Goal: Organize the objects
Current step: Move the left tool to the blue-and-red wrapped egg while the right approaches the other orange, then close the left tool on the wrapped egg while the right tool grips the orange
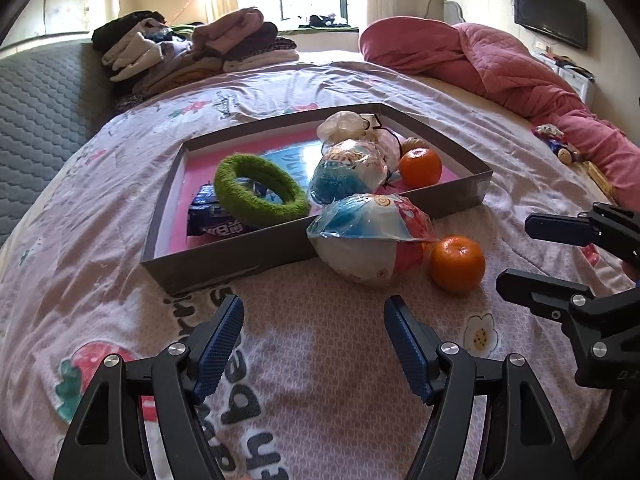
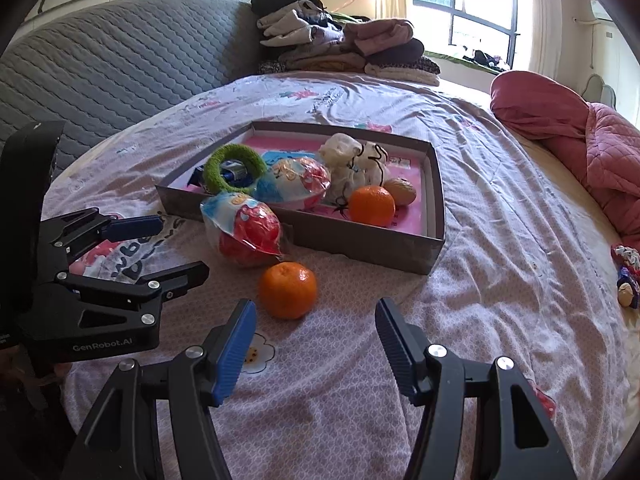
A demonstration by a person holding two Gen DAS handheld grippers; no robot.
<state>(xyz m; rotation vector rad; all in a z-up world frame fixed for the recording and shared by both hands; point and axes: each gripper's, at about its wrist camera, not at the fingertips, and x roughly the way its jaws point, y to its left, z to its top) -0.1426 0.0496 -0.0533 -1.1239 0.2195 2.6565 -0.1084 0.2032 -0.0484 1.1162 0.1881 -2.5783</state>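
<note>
A shallow grey box (image 1: 224, 268) (image 2: 360, 246) with a pink floor lies on the bed. In it are a green fuzzy ring (image 1: 260, 190) (image 2: 234, 170), a dark blue snack packet (image 1: 212, 216), a wrapped toy egg (image 1: 348, 170) (image 2: 296, 184), a white bag (image 1: 348, 126) (image 2: 354, 160), an orange (image 1: 420, 166) (image 2: 372, 205) and a brownish nut (image 2: 402, 191). Outside its near wall lie a second wrapped egg (image 1: 372, 240) (image 2: 246, 234) and a second orange (image 1: 458, 263) (image 2: 287, 290). My left gripper (image 1: 314, 320) (image 2: 176, 246) is open and empty. My right gripper (image 2: 316, 320) (image 1: 516, 252) is open and empty, just short of the loose orange.
Folded clothes (image 1: 192, 48) (image 2: 344, 44) are stacked at the bed's far side by a grey padded headboard (image 2: 112, 60). A pink quilt (image 1: 500, 64) (image 2: 592, 136) lies bunched to the right. Small toys (image 1: 558, 144) (image 2: 626, 280) lie near the quilt.
</note>
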